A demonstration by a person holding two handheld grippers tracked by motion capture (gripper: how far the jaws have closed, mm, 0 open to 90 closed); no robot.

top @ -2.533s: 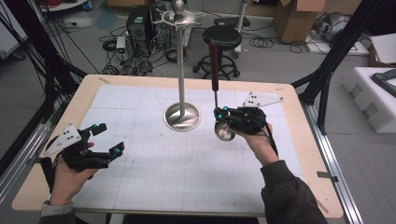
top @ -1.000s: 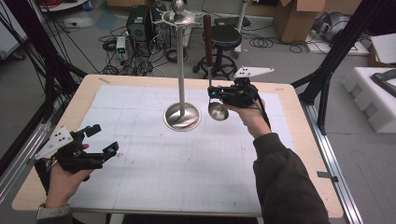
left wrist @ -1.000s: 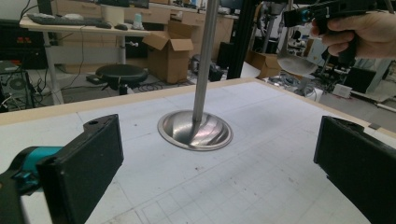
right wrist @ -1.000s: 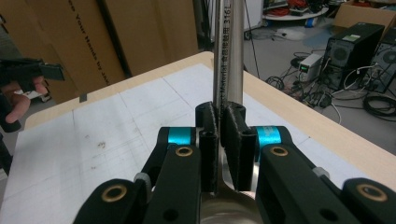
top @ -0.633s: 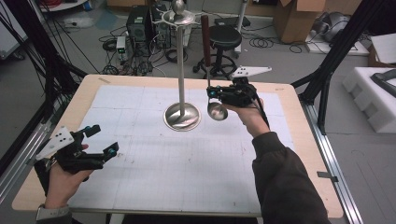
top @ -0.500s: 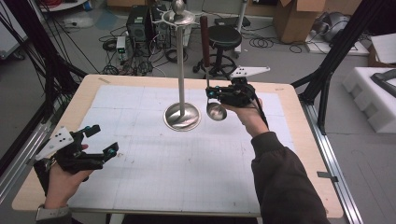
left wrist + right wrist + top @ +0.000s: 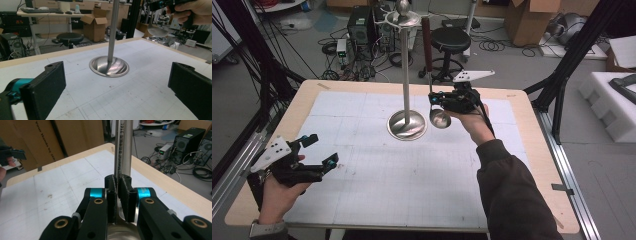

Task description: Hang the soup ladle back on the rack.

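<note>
The right gripper [image 7: 435,98], clamped on a steel ladle with a dark handle [image 7: 439,118], lifts it at three o'clock of the tall steel stand [image 7: 406,75] — next, hooking it on top; the left gripper [image 7: 319,151] rests apart on the bench [image 7: 522,145].

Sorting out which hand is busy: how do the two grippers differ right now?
The right gripper is shut on a ladle, held in the air beside the metal stand; the left gripper is open with nothing between its jaws. The right one is at the far side of the table, the left one low at the near left corner. Both are black with blue accents.
</note>
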